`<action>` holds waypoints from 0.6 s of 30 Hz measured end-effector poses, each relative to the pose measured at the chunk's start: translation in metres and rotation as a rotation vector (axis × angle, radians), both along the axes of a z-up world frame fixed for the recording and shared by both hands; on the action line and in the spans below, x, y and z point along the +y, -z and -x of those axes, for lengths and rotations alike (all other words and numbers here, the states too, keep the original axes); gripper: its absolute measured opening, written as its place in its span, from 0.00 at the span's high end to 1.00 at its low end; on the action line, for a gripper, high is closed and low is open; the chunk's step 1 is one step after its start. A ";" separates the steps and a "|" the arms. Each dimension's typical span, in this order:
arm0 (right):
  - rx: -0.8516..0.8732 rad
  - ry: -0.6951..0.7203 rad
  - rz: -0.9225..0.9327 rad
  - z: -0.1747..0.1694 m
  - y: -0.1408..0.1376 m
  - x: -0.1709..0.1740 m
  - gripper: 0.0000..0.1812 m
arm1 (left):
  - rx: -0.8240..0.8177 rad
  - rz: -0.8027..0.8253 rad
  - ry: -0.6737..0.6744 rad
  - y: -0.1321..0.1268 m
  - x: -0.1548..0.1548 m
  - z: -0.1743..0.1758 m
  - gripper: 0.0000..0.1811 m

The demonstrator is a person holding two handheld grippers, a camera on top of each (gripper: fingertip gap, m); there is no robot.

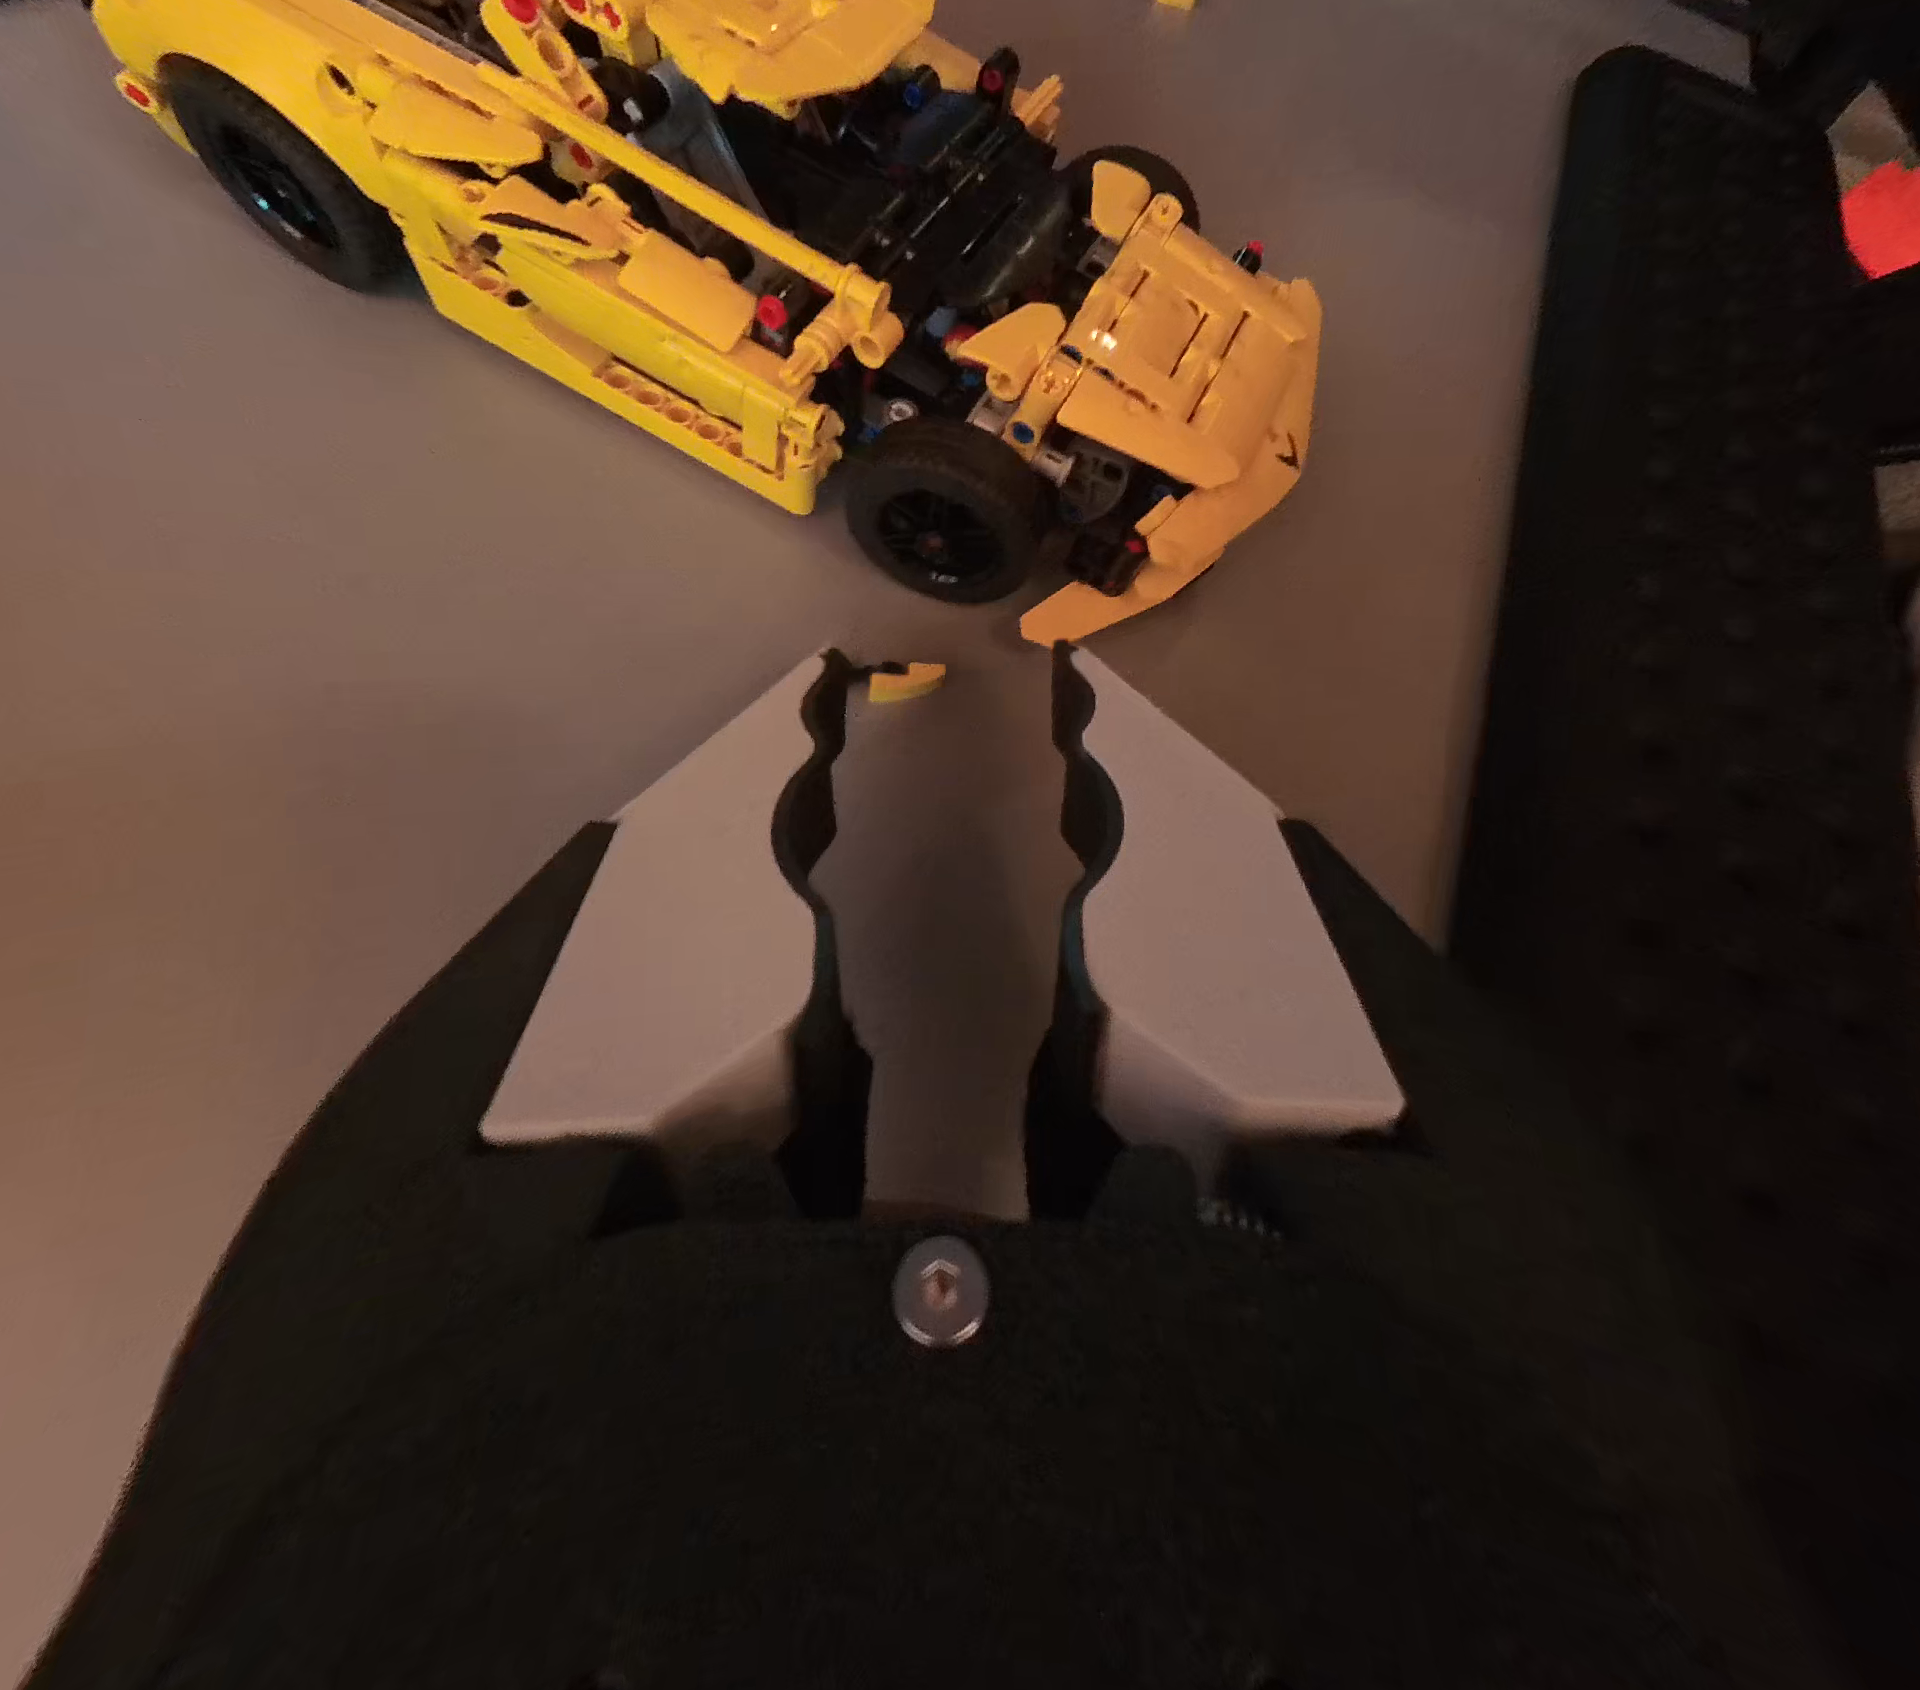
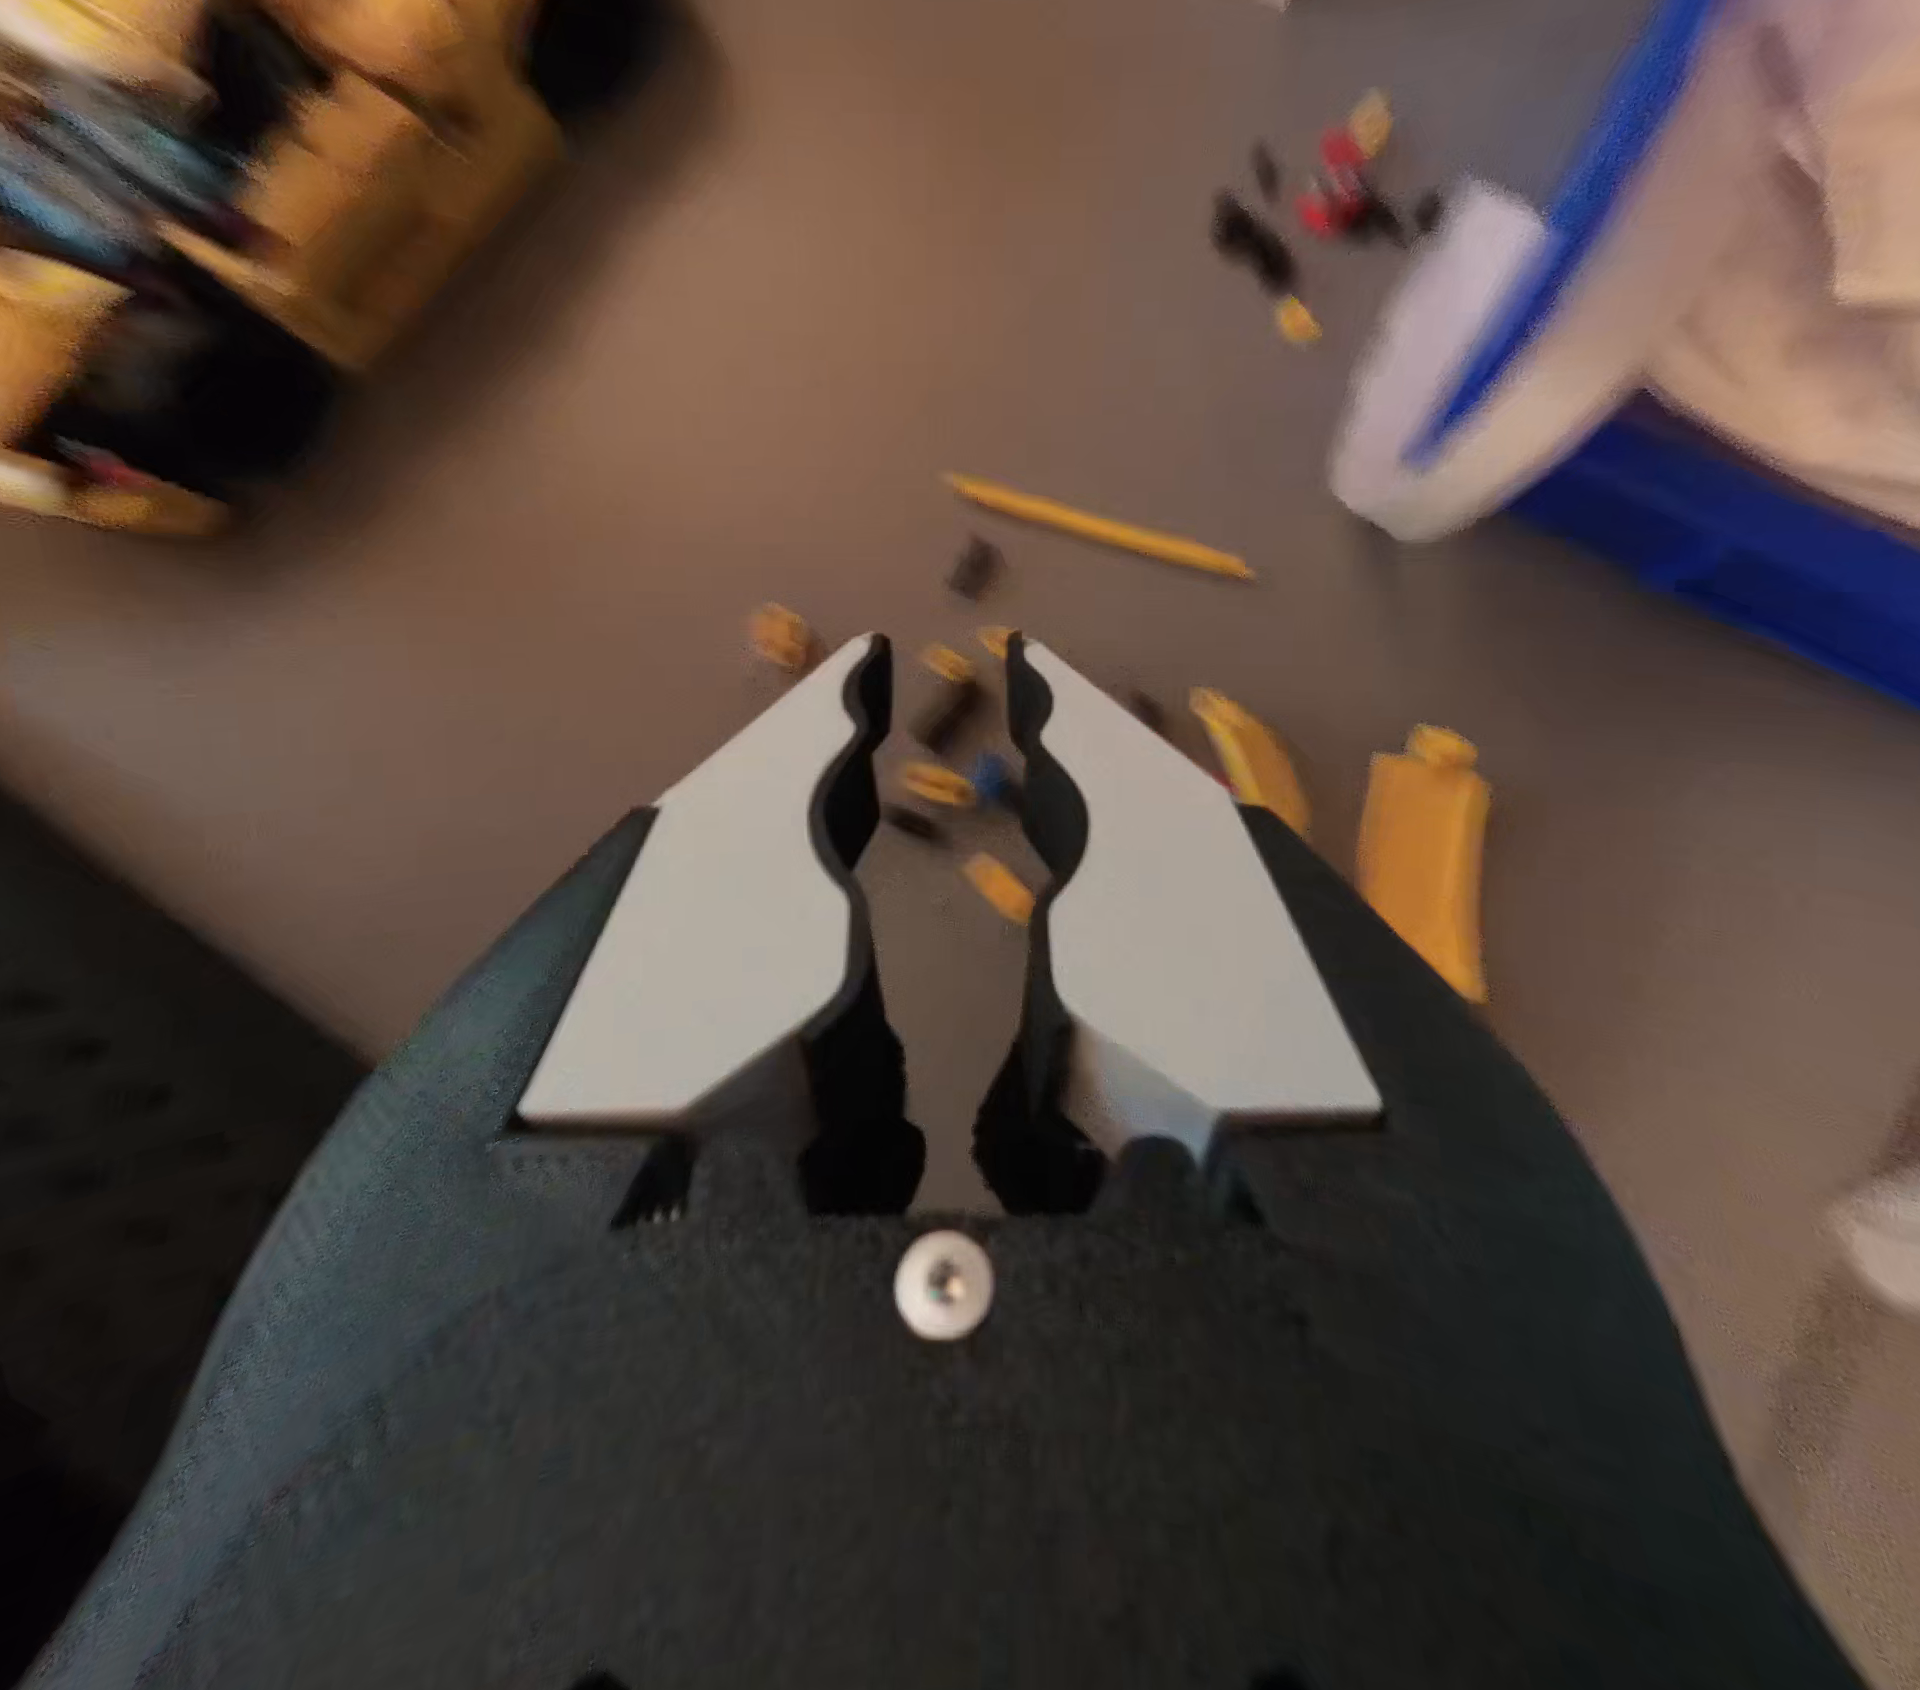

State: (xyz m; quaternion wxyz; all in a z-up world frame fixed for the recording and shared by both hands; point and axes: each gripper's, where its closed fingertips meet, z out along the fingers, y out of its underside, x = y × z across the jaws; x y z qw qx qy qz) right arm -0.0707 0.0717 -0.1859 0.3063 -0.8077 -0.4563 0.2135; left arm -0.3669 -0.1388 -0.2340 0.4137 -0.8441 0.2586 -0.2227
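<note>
The left gripper (image 1: 945, 664) is held with jaws released above the grey worktop (image 1: 312, 653), a small yellow piece (image 1: 906, 680) lying at its tip, near the yellow brick car (image 1: 665, 186). The right gripper (image 2: 948, 653), jaws parted and empty, is seen over scattered small pieces (image 2: 951, 767); that view is heavily blurred, the car (image 2: 281, 113) there hard to make out.

Toy car (image 1: 644, 186): yellow body, black tyres, red and blue pins. Table (image 1: 312, 705): plain grey-brown. Left gripper (image 1: 940, 653): grey fingers, black wavy pads. Loose rod (image 2: 1101, 525): yellow.
</note>
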 end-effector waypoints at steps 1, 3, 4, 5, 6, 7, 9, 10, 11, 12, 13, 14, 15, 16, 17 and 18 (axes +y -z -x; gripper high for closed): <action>0.118 -0.037 -0.016 0.019 -0.011 -0.020 0.88 | 0.015 -0.001 0.002 0.002 0.000 0.000 0.79; 0.353 -0.116 -0.013 0.058 -0.028 -0.068 0.90 | 0.065 -0.004 0.000 0.007 0.002 0.000 0.79; 0.445 -0.163 -0.003 0.075 -0.031 -0.093 0.90 | 0.106 -0.009 -0.013 0.010 0.005 0.003 0.79; 0.512 -0.189 0.012 0.088 -0.031 -0.113 0.91 | 0.146 -0.017 -0.032 0.013 0.008 0.007 0.79; 0.550 -0.221 0.032 0.100 -0.029 -0.131 0.91 | 0.171 -0.021 -0.043 0.015 0.010 0.009 0.79; 0.579 -0.250 0.053 0.109 -0.026 -0.145 0.91 | 0.178 -0.015 -0.047 0.017 0.011 0.010 0.78; 0.649 -0.289 0.091 0.123 -0.027 -0.163 0.91 | 0.159 0.013 -0.046 0.020 0.012 0.008 0.78; 0.658 -0.315 0.120 0.128 -0.025 -0.170 0.91 | 0.154 0.029 -0.037 0.022 0.011 0.005 0.78; 0.647 -0.340 0.148 0.132 -0.023 -0.176 0.90 | 0.161 0.035 -0.034 0.024 0.011 0.003 0.78; 0.627 -0.358 0.162 0.135 -0.020 -0.180 0.89 | 0.179 0.028 -0.036 0.025 0.012 0.002 0.79; 0.613 -0.369 0.162 0.138 -0.018 -0.183 0.89 | 0.203 0.017 -0.033 0.025 0.013 0.002 0.83; 0.607 -0.379 0.157 0.141 -0.017 -0.187 0.89 | 0.225 0.002 -0.028 0.025 0.013 0.001 0.86; 0.607 -0.392 0.158 0.145 -0.017 -0.192 0.90 | 0.247 -0.009 -0.018 0.024 0.013 0.000 0.87; 0.610 -0.406 0.173 0.150 -0.017 -0.198 0.89 | 0.270 -0.025 -0.008 0.023 0.012 -0.002 0.87; 0.618 -0.420 0.200 0.155 -0.018 -0.206 0.89 | 0.289 -0.060 0.000 0.019 0.012 -0.005 0.87; 0.627 -0.436 0.237 0.162 -0.019 -0.214 0.89 | 0.301 -0.120 0.007 0.010 0.013 -0.009 0.86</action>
